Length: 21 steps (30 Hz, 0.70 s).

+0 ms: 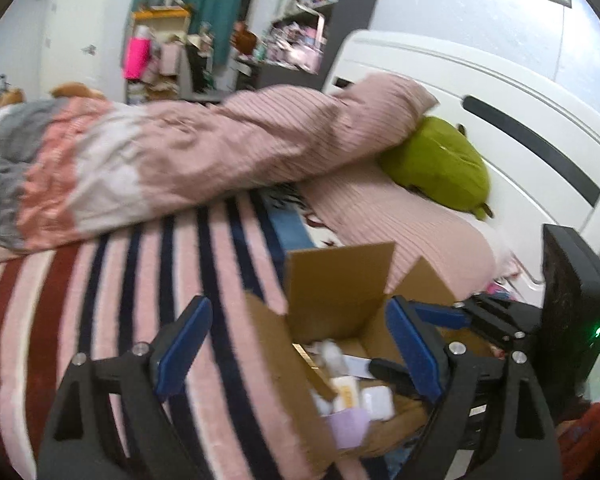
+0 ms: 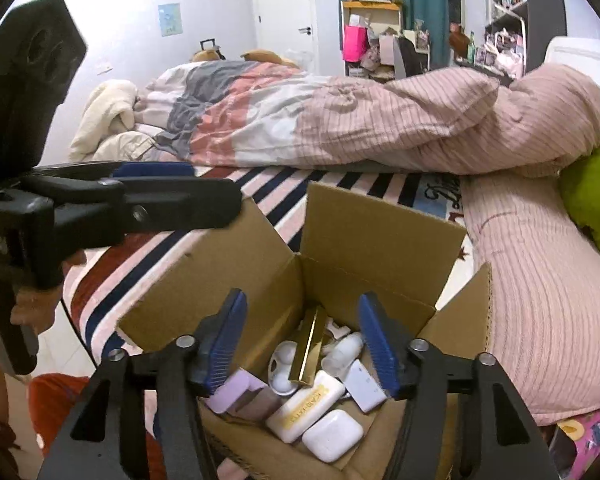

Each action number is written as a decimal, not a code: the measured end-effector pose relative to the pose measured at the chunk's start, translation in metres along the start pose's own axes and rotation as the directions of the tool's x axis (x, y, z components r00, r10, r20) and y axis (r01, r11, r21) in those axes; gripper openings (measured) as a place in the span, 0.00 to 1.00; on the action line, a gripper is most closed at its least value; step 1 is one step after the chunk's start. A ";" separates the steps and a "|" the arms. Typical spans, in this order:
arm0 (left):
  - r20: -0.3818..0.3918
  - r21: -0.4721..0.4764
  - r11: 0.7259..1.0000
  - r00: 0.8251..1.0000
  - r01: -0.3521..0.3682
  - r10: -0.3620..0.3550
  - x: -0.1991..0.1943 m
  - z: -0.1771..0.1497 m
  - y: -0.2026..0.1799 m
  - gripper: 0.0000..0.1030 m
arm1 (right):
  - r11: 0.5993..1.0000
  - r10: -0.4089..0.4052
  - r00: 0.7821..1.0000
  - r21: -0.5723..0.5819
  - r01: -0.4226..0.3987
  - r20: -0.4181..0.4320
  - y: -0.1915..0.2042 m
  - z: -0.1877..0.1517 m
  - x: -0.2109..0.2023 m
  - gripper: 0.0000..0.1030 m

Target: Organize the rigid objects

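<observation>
Blue-padded fingers (image 2: 374, 344) of the right gripper (image 2: 304, 346) stand spread with nothing between them, hovering above the open cardboard box (image 2: 364, 236) on the striped blanket (image 2: 260, 192). Below and between these fingers lie the box's contents: a gold bar-shaped case (image 2: 310, 346) leaning upright, a white earbud case (image 2: 327, 435) nearest the camera, a white soap-like bar with yellow lettering (image 2: 306, 406) just beside it, a lilac box (image 2: 236, 391) by the left finger, and a white card-like box (image 2: 365, 386) by the right finger. The left gripper (image 1: 296, 348) is also spread and empty, with the same box's left flap (image 1: 278, 356) between its fingers. A pink ribbed duvet (image 2: 400, 120) lies beyond the box.
</observation>
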<state>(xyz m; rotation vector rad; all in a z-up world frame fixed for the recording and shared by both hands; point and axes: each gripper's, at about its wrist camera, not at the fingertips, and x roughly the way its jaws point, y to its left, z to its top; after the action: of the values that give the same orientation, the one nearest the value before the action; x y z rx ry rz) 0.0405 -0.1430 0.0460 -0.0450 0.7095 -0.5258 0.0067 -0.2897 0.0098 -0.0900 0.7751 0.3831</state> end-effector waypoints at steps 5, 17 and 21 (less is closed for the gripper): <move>0.075 -0.006 0.997 0.994 -0.075 0.075 -0.028 -0.007 0.014 0.88 | 1.000 -0.019 0.999 -0.023 0.020 0.042 0.011 0.005 -0.011 0.75; 0.131 -0.051 0.984 0.975 -0.172 0.177 -0.057 -0.030 0.048 0.88 | 0.996 -0.048 0.991 -0.070 0.057 0.126 0.039 0.011 -0.028 0.85; 0.129 -0.053 0.980 0.972 -0.191 0.196 -0.059 -0.036 0.054 0.88 | 0.995 -0.051 0.990 -0.075 0.062 0.134 0.044 0.013 -0.029 0.85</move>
<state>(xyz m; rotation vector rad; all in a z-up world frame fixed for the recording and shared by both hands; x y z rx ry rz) 0.0044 -0.0635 0.0430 -0.0481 0.5857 -0.3181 -0.0199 -0.2548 0.0417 -0.1591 0.6257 0.3619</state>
